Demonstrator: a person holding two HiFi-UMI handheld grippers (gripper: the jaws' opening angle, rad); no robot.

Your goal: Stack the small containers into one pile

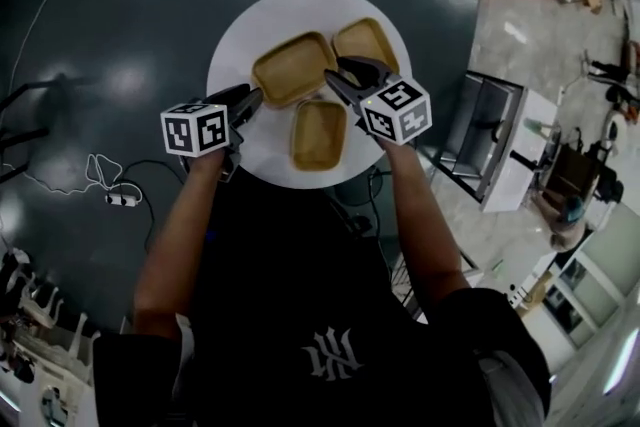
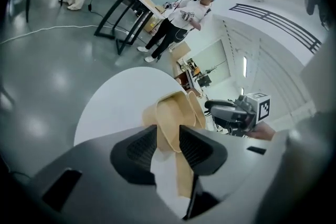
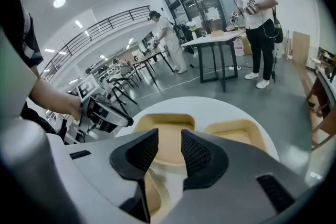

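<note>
Three tan containers lie apart on a round white table [image 1: 232, 40]: a large one [image 1: 293, 68], one at the far right [image 1: 366, 42] and one nearest me [image 1: 319, 133]. My left gripper [image 1: 252, 101] comes in from the left at the large container's near corner. In the left gripper view its jaws [image 2: 168, 140] stand apart, with the large container's rim [image 2: 176, 110] between them and not squeezed. My right gripper [image 1: 336, 75] points in between the large and the far-right containers. Its jaws [image 3: 169, 147] are open over the large container [image 3: 163, 124], holding nothing.
The table stands on a dark glossy floor. A white cable and plug [image 1: 115, 195] lie at the left, chairs [image 1: 25, 310] at the lower left, a white cabinet [image 1: 500, 150] at the right. People stand by black-legged tables [image 3: 220, 55] further off.
</note>
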